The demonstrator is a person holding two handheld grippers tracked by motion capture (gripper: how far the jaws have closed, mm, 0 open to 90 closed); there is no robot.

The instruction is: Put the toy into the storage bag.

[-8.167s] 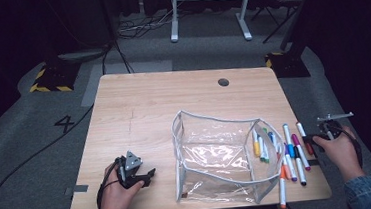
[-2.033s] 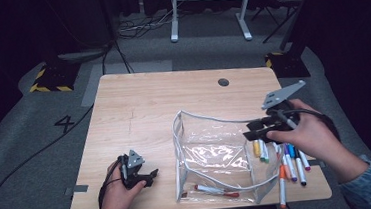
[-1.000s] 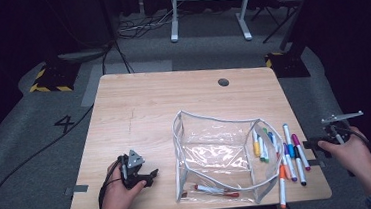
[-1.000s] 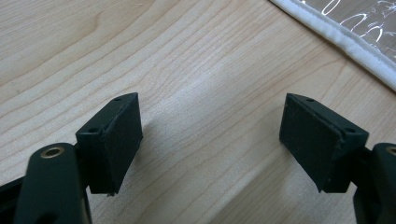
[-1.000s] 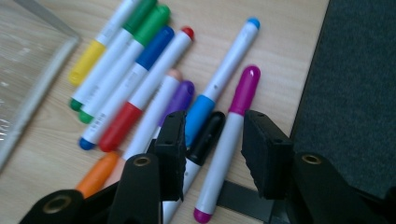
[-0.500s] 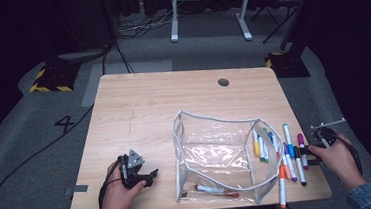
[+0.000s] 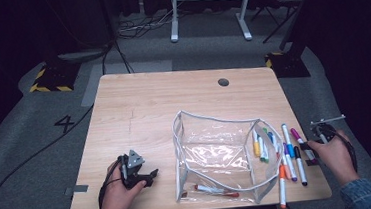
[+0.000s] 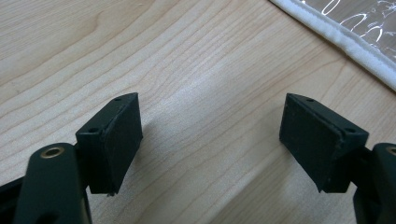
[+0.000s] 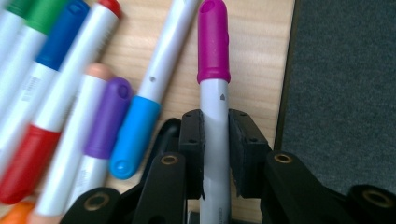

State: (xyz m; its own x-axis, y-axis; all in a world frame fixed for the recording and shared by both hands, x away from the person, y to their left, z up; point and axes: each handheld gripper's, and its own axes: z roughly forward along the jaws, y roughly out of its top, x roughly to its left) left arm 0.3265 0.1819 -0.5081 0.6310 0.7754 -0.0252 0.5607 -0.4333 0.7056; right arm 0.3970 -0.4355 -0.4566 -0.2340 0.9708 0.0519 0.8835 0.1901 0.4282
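A magenta-capped white marker (image 9: 214,70) lies at the table's right edge (image 7: 296,136), outermost in a row of loose markers (image 7: 287,159). My right gripper (image 9: 215,128) has just been closing and is now shut on this marker's white barrel, both pads pressing its sides; in the high view that gripper (image 7: 311,147) is low over the row. A clear pouch with white trim (image 7: 217,154) stands open at mid-table with a red marker (image 7: 215,189) inside. My left gripper (image 8: 210,135) rests open on bare wood near the pouch's trim (image 8: 336,39), at the front left (image 7: 148,176).
Beside the held marker lie blue, purple, red and green capped markers (image 9: 135,135). Dark carpet (image 9: 341,93) begins just past the table edge. More markers lean inside the pouch's right end (image 7: 262,146). A cable hole (image 7: 223,82) sits at the far side.
My right hand left the pouch, came down at the right edge and closed its jaws on the magenta marker. The left hand has stayed put.
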